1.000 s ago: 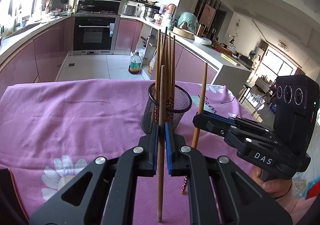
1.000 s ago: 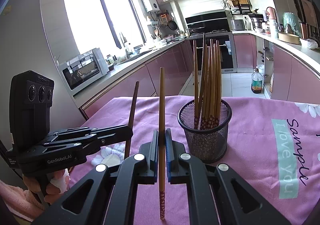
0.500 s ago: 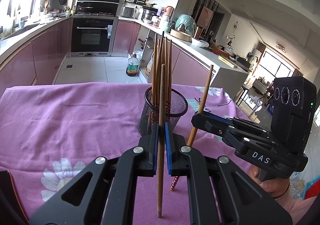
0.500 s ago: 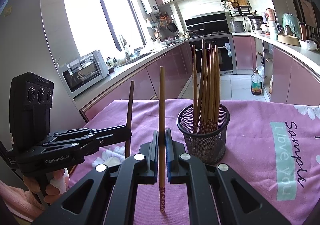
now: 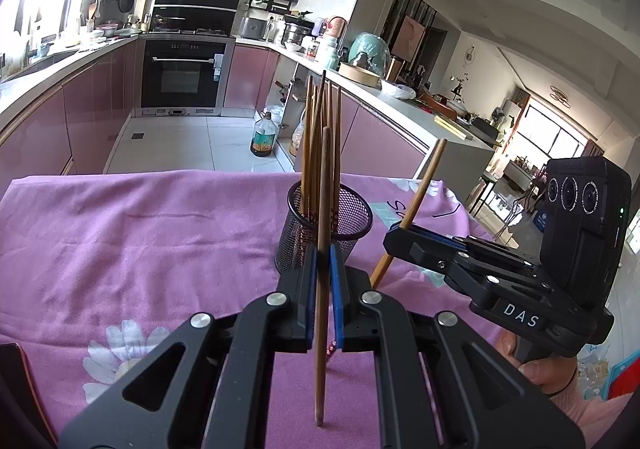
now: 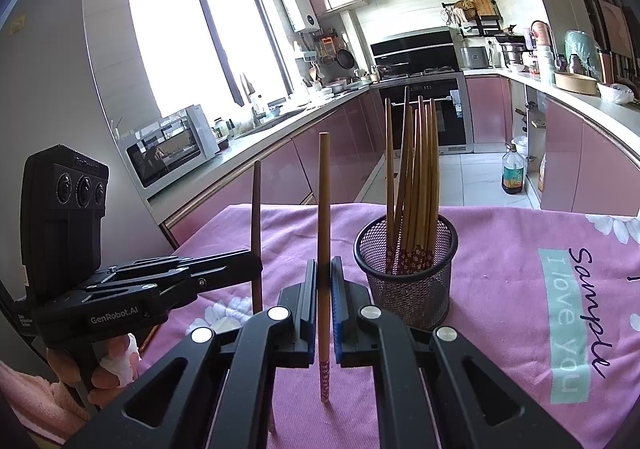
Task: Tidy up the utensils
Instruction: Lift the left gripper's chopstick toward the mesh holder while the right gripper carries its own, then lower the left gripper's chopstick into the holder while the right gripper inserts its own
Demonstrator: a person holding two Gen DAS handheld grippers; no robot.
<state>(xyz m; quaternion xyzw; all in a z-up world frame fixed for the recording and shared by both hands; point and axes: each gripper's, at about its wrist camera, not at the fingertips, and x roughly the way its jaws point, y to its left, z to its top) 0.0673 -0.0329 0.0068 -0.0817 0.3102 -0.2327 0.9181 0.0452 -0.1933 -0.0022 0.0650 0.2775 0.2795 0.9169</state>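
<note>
1. The mesh cup (image 6: 406,277) stands on the purple cloth (image 5: 140,241), with a bunch of chopsticks (image 6: 416,185) upright in it.
2. The left gripper (image 5: 322,289), just this side of the cup, is clamped on a dark chopstick (image 5: 322,249) (held upright).
3. The right gripper (image 6: 322,305), just left of the cup, pinches a pale chopstick (image 6: 323,209) with its patterned end down.

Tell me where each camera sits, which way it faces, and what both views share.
Left wrist: on the left gripper, facing the oven wall; its chopstick, right gripper and a hand show.
Right wrist: on the right gripper, facing window and counter; left gripper shows.
Shared: mesh holder, pink tablecloth.
</note>
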